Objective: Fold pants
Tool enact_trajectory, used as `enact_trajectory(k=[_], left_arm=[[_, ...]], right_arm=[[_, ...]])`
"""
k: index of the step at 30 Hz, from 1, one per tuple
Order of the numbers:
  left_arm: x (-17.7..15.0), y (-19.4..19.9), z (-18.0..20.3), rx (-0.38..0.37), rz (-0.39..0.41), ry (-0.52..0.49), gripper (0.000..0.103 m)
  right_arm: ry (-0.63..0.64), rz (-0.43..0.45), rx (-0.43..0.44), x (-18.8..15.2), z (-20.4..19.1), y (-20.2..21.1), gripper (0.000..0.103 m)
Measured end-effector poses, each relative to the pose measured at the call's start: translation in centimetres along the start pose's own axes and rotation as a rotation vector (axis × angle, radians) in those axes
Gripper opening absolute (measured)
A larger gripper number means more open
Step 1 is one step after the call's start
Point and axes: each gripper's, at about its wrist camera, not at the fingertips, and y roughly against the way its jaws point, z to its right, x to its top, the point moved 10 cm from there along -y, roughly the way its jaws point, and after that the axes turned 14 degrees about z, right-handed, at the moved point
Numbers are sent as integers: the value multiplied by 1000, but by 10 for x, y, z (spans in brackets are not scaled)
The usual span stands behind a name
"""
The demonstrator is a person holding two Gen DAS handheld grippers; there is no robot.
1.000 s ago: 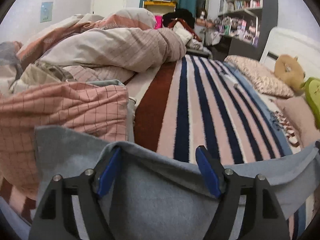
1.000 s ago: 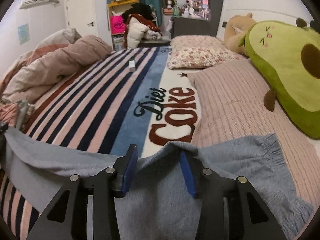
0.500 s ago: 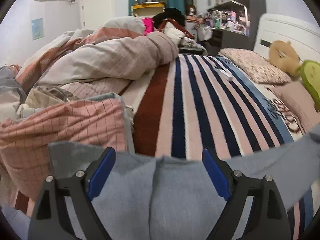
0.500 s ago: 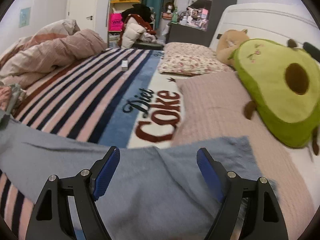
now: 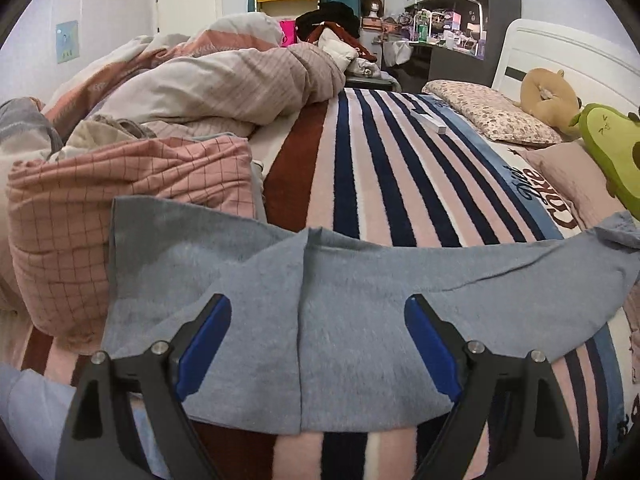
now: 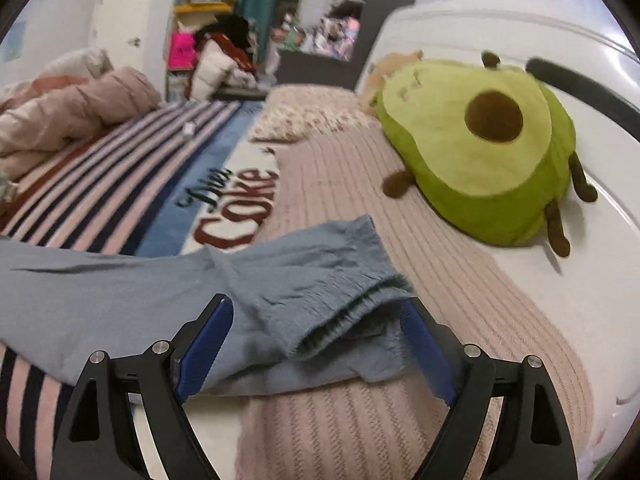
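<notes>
Grey-blue pants (image 5: 360,292) lie spread across the striped blanket (image 5: 372,176), folded lengthwise with the legs stacked. The leg ends lie near my left gripper (image 5: 318,342), which is open and empty just above the cloth. The gathered waistband (image 6: 340,276) lies partly on a pink knit pillow (image 6: 400,420). My right gripper (image 6: 316,344) is open, its blue pads (image 6: 208,344) on either side of the waistband, holding nothing.
A crumpled pink checked duvet (image 5: 120,200) piles up at the left, touching the pants' leg ends. A green avocado plush (image 6: 480,152) lies at the right by the white headboard (image 6: 540,52). A floral pillow (image 5: 492,116) and a small white box (image 5: 430,122) lie farther up the bed.
Both grippers have opened and let go of the pants, which dropped flat onto the bed. Both have pulled back slightly; the right view has swung toward the avocado plush.
</notes>
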Motion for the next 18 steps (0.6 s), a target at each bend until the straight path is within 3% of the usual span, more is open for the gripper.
enact_trajectory(k=[4,5,6,8,11,18], left_arm=[[-2,5,2,-2,1,-3,86],[-2,6,2,-3,4,-3,86],[-2,6,3,-4,7,-2,86],[-2,7,5,-10,14,-1,86],[-1,6,5,-12,16,1,86],[1,0,5,-6,22,-1,86]], right_arm=[[41,-56,-3,-10,-9,1,82],[22,-54,12,-12,-11,5,73],[-19,-48,65,-14,-18,10,54],[-39,-92,118,-24,-29,10,29],[-34,-125,147,-31,-38,-3,27],[-16,-43,19,3,-9,-35,30]])
